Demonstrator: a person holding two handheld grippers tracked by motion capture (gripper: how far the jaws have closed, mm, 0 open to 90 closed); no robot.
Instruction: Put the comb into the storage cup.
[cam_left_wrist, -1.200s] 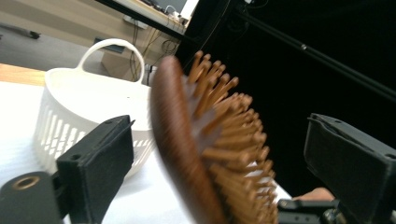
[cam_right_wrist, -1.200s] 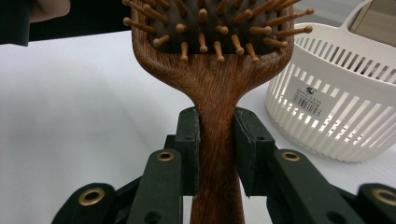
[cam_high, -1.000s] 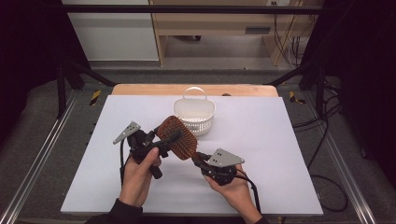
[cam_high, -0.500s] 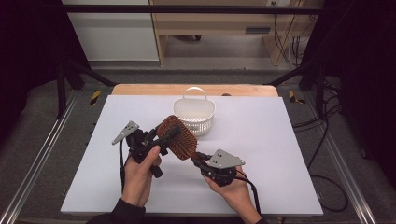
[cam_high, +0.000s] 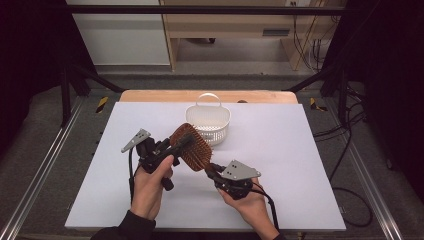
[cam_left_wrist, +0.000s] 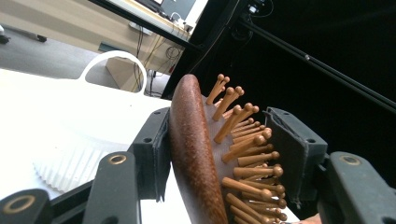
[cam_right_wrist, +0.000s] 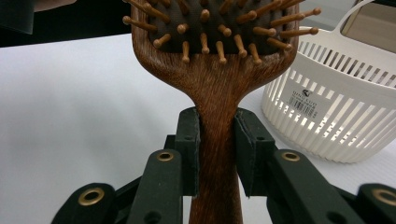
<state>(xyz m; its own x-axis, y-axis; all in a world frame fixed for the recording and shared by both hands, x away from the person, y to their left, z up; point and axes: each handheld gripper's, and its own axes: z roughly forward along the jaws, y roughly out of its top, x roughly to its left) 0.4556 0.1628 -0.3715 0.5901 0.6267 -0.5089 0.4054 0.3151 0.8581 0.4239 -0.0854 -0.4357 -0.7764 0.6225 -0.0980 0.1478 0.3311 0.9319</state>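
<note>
A brown wooden hairbrush (cam_high: 192, 147) is held off the white table between both grippers, bristles up and toward the right. My right gripper (cam_high: 210, 170) is shut on its handle (cam_right_wrist: 217, 154), a pad pressed on each side. My left gripper (cam_high: 182, 142) spans the brush head (cam_left_wrist: 191, 149). Its jaws have just been closing with the head between them. One pad now lies on the smooth wooden back and the other meets the bristle tips (cam_left_wrist: 273, 156). A white slotted basket (cam_high: 207, 122) with a hoop handle stands just behind the brush.
The white tabletop (cam_high: 300, 165) stretches wide to the right and front. A wooden strip (cam_high: 150, 95) runs along its far edge. Black frame posts and cables flank the table on both sides. The basket (cam_right_wrist: 336, 112) sits close to the right of the brush head.
The left gripper's jaws have come together around the brush head, from wide apart to pads against it. Both hands and the brush stayed in place.
</note>
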